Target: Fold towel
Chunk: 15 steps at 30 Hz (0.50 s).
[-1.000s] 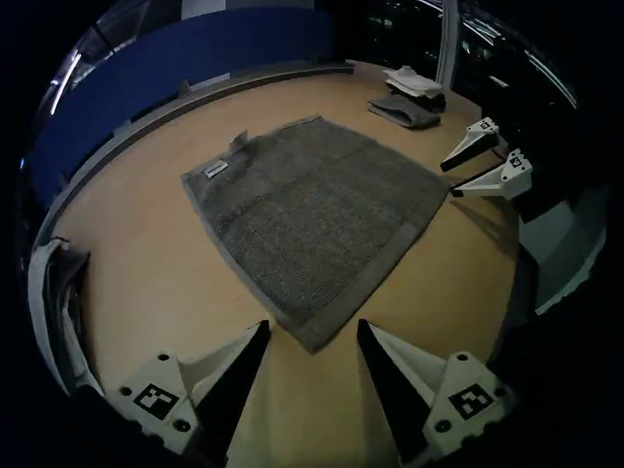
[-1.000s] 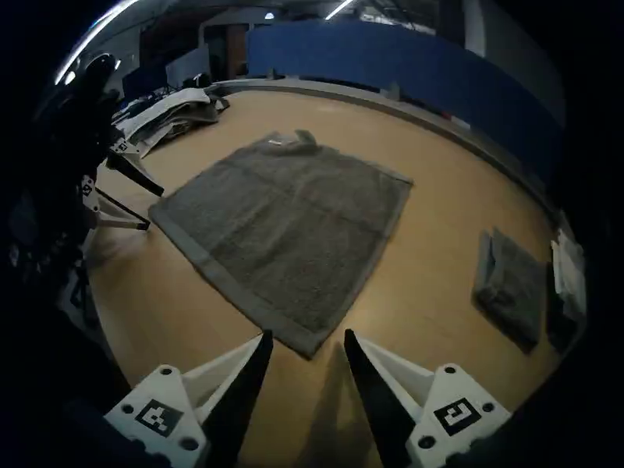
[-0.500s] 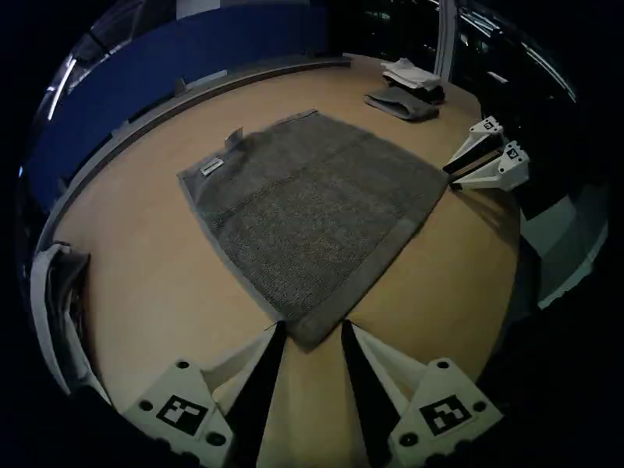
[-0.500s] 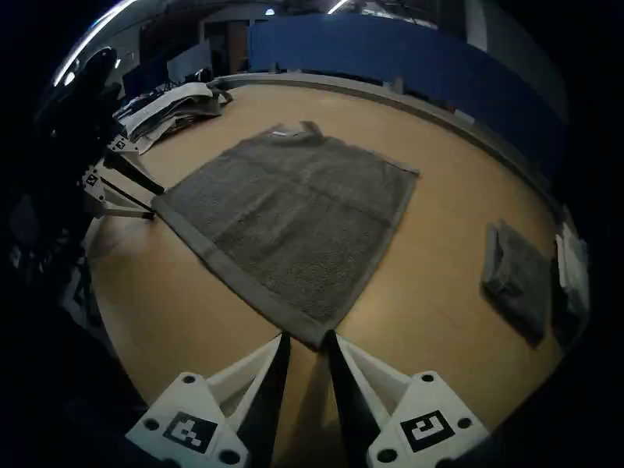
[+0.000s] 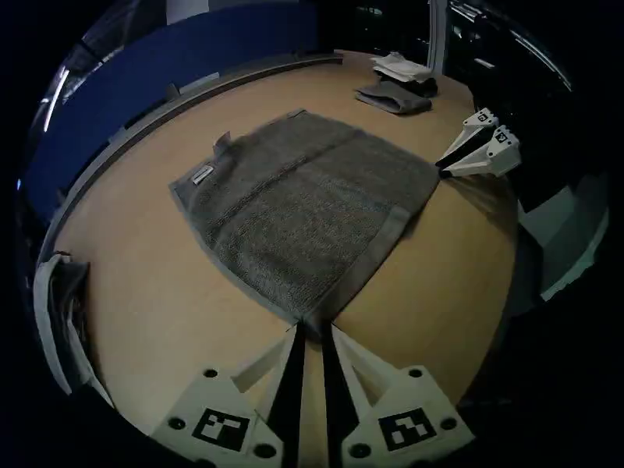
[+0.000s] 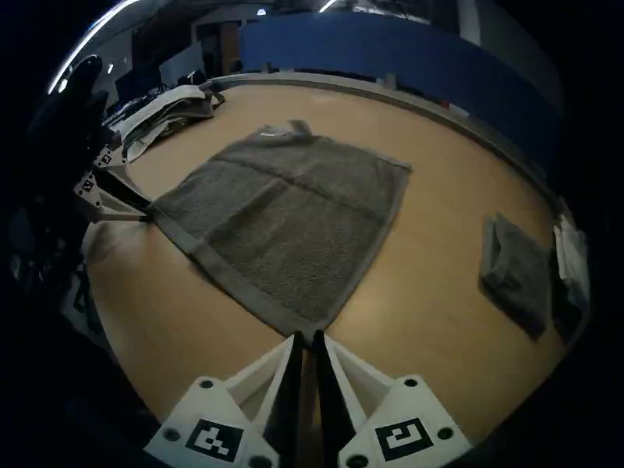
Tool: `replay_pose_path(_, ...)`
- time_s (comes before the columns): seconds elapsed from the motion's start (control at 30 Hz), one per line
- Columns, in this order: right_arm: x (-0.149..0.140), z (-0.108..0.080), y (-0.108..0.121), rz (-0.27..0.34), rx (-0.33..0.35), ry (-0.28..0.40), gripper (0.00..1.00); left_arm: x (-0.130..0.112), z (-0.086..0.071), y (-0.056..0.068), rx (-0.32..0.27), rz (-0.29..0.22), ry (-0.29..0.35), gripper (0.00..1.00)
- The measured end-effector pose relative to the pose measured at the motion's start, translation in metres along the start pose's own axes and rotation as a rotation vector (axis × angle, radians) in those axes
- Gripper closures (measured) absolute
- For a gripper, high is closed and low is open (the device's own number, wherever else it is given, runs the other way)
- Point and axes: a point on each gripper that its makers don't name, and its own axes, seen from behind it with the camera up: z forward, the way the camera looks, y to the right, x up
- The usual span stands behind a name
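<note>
Grey towel (image 5: 304,203) | left hand-held gripper (image 5: 312,331), right hand-held gripper (image 6: 306,337): newly pinching corners

The towel (image 5: 304,195) lies spread on the table (image 5: 140,273) (folded towels (image 5: 392,97) behind it).

A grey towel (image 5: 304,195) of rough, looped terry cloth, with a flatter woven band along its edges, lies on a smooth tabletop (image 5: 156,296) with a light wood finish and a soft sheen. The left gripper (image 5: 312,337) and right gripper (image 6: 306,339) look like matt white plastic with black inner faces. A folded cloth (image 6: 515,273) nearby is the same matt grey fabric.
</note>
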Motion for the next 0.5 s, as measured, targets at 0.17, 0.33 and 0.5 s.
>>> replay_pose_path(0.17, -0.002, -0.004, 0.005, -0.004, -0.025, -0.014, 0.91, 0.0, -0.001, -0.001, -0.003, -0.026, -0.002, 0.9)
replay_pose_path(0.33, -0.001, -0.01, 0.006, -0.009, -0.02, -0.011, 0.91, 0.0, -0.001, -0.003, -0.002, -0.038, -0.003, 0.91)
replay_pose_path(0.5, 0.004, -0.013, 0.006, 0.002, -0.021, 0.005, 0.91, 0.004, -0.006, -0.005, 0.008, -0.036, -0.001, 0.91)
